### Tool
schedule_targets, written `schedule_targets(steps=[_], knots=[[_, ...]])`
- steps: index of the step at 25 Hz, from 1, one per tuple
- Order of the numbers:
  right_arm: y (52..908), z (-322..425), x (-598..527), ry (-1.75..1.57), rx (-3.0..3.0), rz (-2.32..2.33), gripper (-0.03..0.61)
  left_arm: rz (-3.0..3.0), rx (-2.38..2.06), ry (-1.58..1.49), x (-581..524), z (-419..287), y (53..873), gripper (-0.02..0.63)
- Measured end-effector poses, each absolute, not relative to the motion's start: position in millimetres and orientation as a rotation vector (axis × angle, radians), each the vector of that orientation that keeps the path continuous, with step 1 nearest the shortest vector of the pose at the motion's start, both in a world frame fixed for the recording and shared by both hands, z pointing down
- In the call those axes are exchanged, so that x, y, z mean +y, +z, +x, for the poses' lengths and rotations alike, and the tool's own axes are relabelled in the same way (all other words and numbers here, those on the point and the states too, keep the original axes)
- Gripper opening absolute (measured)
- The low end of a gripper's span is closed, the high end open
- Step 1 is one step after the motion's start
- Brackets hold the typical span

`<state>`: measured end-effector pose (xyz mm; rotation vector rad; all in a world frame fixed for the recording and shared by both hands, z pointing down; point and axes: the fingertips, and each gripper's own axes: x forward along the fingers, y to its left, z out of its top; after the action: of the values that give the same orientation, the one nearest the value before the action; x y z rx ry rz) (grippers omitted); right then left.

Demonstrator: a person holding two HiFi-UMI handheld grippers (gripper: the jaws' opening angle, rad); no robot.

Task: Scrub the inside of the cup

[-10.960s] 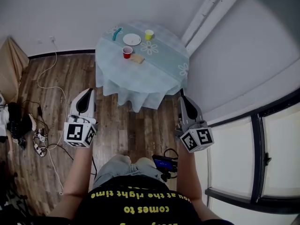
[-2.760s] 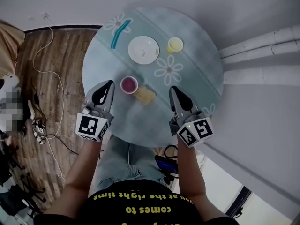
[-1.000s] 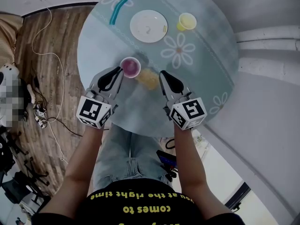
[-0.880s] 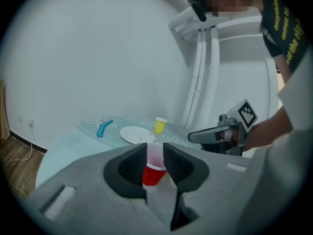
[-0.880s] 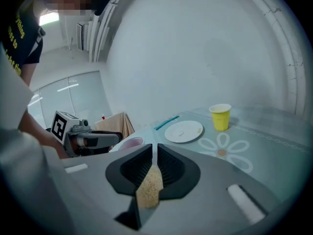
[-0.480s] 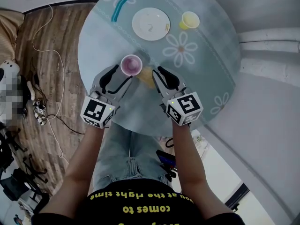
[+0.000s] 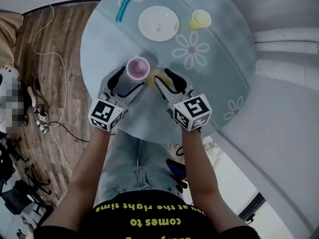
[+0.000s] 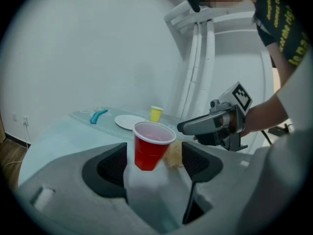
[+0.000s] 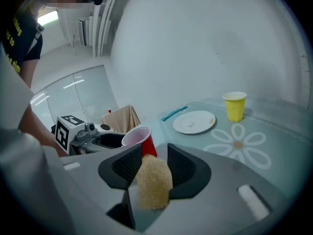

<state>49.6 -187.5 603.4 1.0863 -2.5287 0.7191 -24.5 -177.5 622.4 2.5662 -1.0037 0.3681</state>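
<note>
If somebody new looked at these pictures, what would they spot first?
Probably the bright red cup, standing on the round table between the tips of the left claw. Next comes the tan sponge, lying between the jaws of the right claw. Both claws have just been opening, and neither looks to be squeezing anything.

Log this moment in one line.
left claw: just opening, red cup between, ungripped | right claw: just opening, sponge between, ungripped | scrub: not started

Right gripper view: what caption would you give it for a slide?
Right tool, jaws just opening, straddles the tan sponge beside the red cup on the table.
</note>
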Motion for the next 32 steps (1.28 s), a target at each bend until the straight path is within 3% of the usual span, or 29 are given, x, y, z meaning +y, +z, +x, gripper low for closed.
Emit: schedule_targets(steps=[12,32], knots=[[623.7,44.6,-184.4,0.761,-2.478,1.036,0.266,2.623,-0.941,0.346,-193.3,-11.0,626.8,0.365],[640.5,37.4,-172.4,0.797,-2.445,0.938,0.296,2.649,-0.969,0.393,-207.4,-4.3,625.1,0.376]])
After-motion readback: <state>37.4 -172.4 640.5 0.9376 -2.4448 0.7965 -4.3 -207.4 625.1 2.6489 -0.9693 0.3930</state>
